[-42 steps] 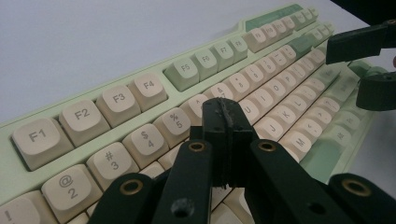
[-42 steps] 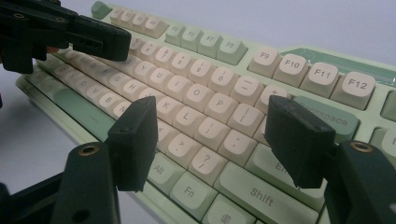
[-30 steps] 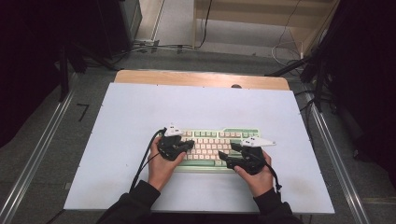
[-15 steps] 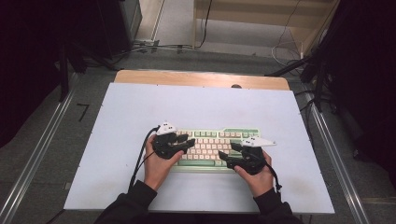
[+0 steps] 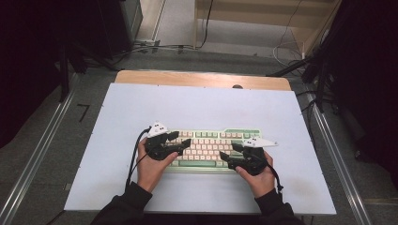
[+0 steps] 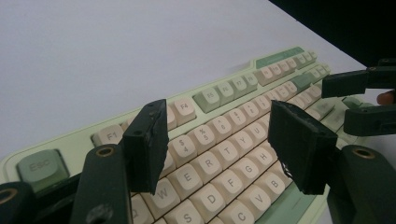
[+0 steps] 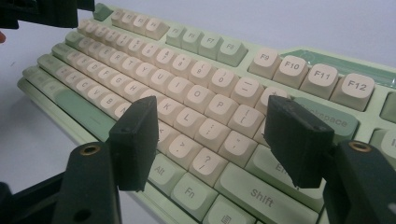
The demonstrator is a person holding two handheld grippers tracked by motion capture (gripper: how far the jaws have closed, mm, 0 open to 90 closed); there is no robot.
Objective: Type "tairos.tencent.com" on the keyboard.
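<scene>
Looking down from the high view, a green and cream keyboard (image 5: 213, 147) lies flat on the near half of a pale blue table (image 5: 202, 105), long side toward the person. The left gripper (image 5: 182, 140) hovers over the keyboard's left end, held in the left hand (image 5: 151, 168); the right gripper (image 5: 227, 153) sits over the right-hand part of the keyboard, held in the right hand (image 5: 259, 177). Both point inward toward the middle of the keyboard.

In the left gripper view, the left gripper (image 6: 217, 144) has its jaws spread apart, having just been opening, with nothing clamped between them. The key rows of the keyboard (image 6: 224, 135) run beneath the gap; whether the pads touch the keys cannot be told. The right gripper (image 6: 362, 100) appears at the far right edge.

In the right gripper view, the right gripper (image 7: 212, 140) holds its jaws apart, gripping nothing. The keyboard (image 7: 205, 84) lies below them, with the punctuation keys and Shift row just under the gap.
</scene>
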